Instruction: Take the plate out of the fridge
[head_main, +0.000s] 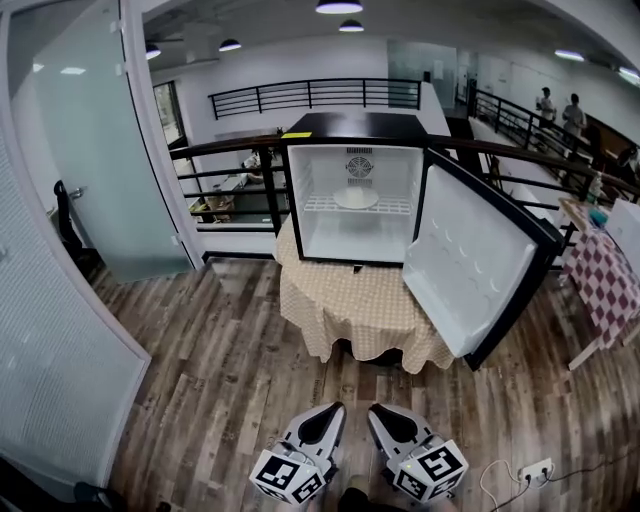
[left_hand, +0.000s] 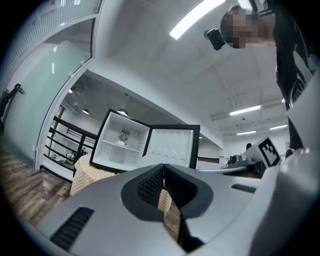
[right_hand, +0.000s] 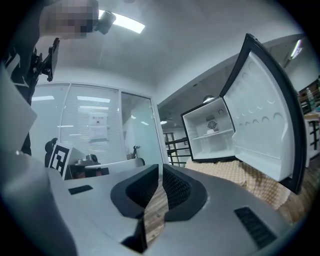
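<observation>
A small black fridge (head_main: 350, 126) stands on a cloth-covered table (head_main: 352, 300), with its door (head_main: 470, 262) swung wide to the right. Inside, a white plate (head_main: 356, 199) lies on the wire shelf; it also shows small in the left gripper view (left_hand: 120, 143) and the right gripper view (right_hand: 213, 131). My left gripper (head_main: 322, 414) and right gripper (head_main: 386, 412) hang side by side at the bottom of the head view, well short of the table. Both are shut and hold nothing; the fingertips meet in the left (left_hand: 163, 168) and right (right_hand: 160, 168) gripper views.
A frosted glass wall (head_main: 60, 330) and door run along the left. A black railing (head_main: 230, 150) passes behind the fridge. A red-checked table (head_main: 608, 282) stands at right, a power strip (head_main: 533, 470) lies on the wood floor, and two people (head_main: 572, 114) stand far back right.
</observation>
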